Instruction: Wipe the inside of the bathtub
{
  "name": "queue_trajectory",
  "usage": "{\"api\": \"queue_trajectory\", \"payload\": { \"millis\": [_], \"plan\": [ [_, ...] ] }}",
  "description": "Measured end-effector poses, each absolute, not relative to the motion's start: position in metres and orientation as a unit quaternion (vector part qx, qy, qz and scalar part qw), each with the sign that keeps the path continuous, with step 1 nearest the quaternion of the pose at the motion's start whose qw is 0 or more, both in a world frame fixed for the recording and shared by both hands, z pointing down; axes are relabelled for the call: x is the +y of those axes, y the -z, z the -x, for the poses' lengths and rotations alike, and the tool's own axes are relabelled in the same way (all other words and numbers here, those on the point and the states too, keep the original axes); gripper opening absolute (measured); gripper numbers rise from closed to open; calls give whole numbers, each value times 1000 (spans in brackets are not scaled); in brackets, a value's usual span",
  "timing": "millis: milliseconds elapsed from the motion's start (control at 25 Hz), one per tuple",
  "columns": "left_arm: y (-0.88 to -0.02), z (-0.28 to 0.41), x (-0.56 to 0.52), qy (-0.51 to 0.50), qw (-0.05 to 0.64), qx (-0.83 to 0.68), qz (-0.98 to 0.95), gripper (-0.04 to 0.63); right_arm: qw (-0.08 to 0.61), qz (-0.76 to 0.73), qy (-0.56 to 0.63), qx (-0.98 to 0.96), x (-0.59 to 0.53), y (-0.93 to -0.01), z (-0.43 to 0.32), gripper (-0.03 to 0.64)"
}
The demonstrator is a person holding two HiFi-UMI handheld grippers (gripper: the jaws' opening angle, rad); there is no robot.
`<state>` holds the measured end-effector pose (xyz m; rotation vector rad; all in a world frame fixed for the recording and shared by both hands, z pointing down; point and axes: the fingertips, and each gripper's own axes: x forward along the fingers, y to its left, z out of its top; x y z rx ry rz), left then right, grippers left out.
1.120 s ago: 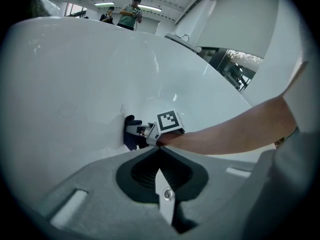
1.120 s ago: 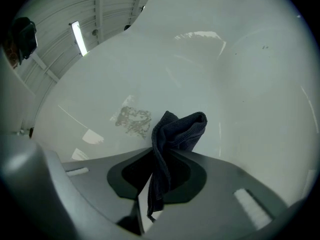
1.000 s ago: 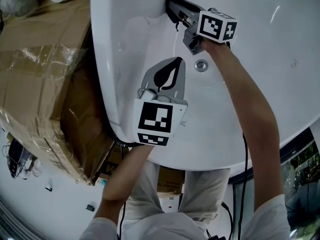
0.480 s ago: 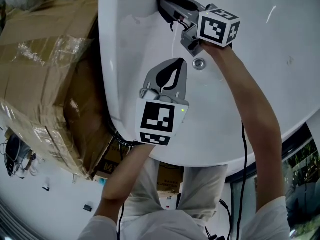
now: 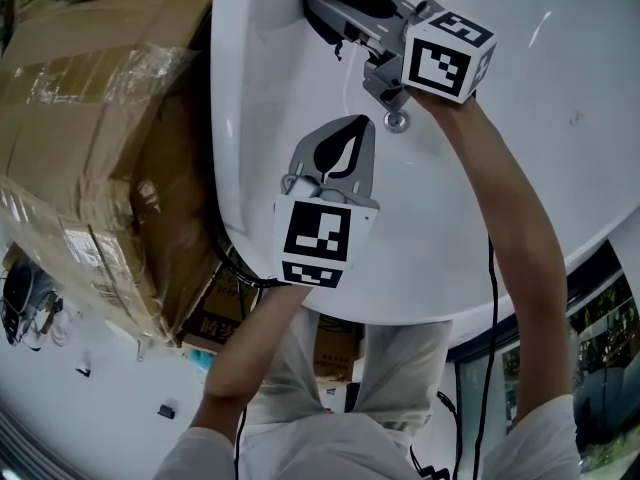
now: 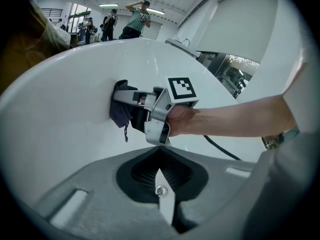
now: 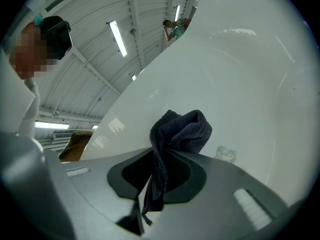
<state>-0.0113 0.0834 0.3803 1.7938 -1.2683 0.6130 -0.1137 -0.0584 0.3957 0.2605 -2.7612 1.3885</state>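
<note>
Wiping appears under way: right gripper (image 5: 325, 13) clamps the dark cloth (image 7: 182, 129) against the bathtub (image 5: 560, 148) inner wall, far left, beyond the drain (image 5: 396, 120). Left gripper (image 6: 160, 184), jaws closed and empty, hovers nearer. Floor and right side probably remain.

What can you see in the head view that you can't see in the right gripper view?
Only the head view shows the cardboard boxes beside the tub and the left claw, shut with nothing in it. Only the right gripper view shows the ceiling lights high overhead. Both show the white bathtub and the dark cloth pinched in the right claw, pressed against the tub's inside wall.
</note>
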Motion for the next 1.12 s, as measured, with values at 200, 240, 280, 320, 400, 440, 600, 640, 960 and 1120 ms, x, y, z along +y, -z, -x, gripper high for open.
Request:
{"api": "queue_trajectory", "payload": {
  "millis": [200,240,280,320,400,440,600,640,960,1120],
  "plan": [
    [-376,10,91,-243,418,-506,-714,0,9,-70,-441,-895,-49,-371,117,52],
    [-375,10,92,-243,419,-506,-714,0,10,-65,-438,-897,-46,-366,118,52],
    [-374,10,93,-243,418,-507,-714,0,11,-59,-435,-899,-43,-361,118,51],
    [-374,11,94,-242,418,-508,-713,0,10,-54,-432,-900,-42,-356,119,52],
    [-373,12,98,-243,418,-512,-711,0,5,-45,-428,-902,-39,-345,121,52],
    [-372,13,100,-243,418,-513,-709,0,4,-40,-427,-904,-36,-340,121,51],
    [-370,13,105,-242,418,-516,-708,0,-4,-28,-414,-910,-32,-322,123,51],
    [-369,13,107,-242,417,-516,-708,0,-7,-26,-412,-911,-30,-319,124,51],
    [-371,19,116,-236,409,-530,-704,0,-36,3,-402,-915,-11,-289,127,51],
    [-374,21,119,-238,408,-532,-703,0,-42,35,-389,-919,1,-275,130,51]
  ]
}}
